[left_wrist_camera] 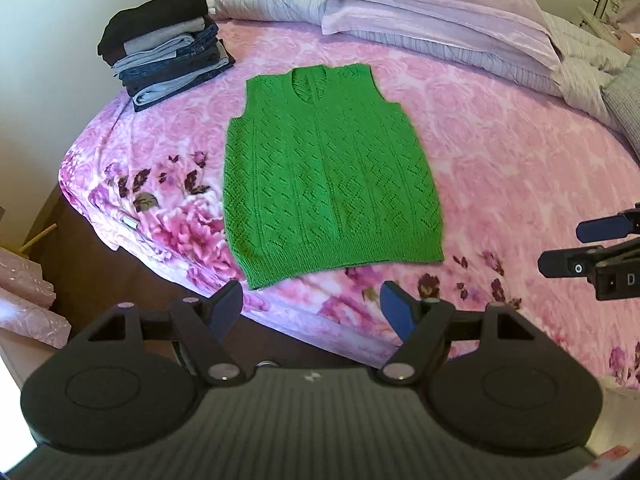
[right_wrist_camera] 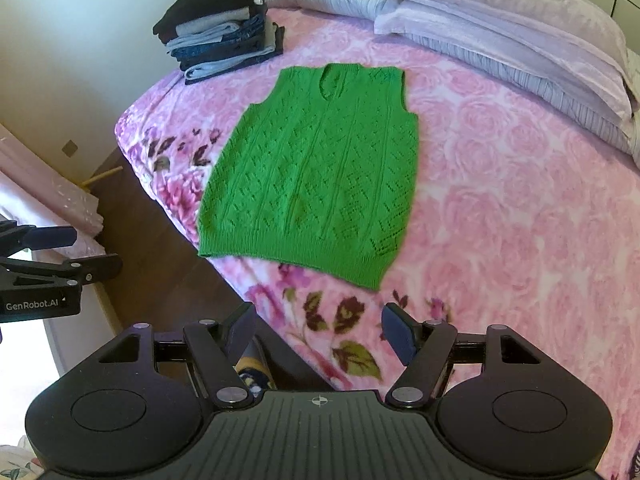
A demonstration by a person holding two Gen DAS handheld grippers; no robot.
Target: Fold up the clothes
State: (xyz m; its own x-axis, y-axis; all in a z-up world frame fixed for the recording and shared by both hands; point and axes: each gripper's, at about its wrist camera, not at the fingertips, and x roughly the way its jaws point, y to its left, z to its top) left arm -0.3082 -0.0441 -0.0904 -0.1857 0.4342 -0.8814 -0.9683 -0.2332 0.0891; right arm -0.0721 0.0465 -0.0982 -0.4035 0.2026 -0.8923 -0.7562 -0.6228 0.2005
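Note:
A green knitted sleeveless vest (left_wrist_camera: 332, 176) (right_wrist_camera: 312, 176) lies spread flat on the pink floral bedspread (left_wrist_camera: 520, 160) (right_wrist_camera: 500, 208), neckline toward the pillows and hem toward me. My left gripper (left_wrist_camera: 311, 296) hovers open just short of the hem's left part, nothing between its blue pads. Off the hem's right corner my right gripper (right_wrist_camera: 319, 318) is likewise open and empty. Each gripper also shows from the side in the other's view, the right gripper (left_wrist_camera: 568, 246) and the left gripper (right_wrist_camera: 86, 250), both apart from the vest.
A stack of folded dark and denim clothes (left_wrist_camera: 168, 52) (right_wrist_camera: 224, 36) sits at the bed's far left corner. Lilac pillows and a folded quilt (left_wrist_camera: 440, 20) (right_wrist_camera: 500, 32) line the head of the bed. The bed's edge drops to brown floor (left_wrist_camera: 100, 264) on the left.

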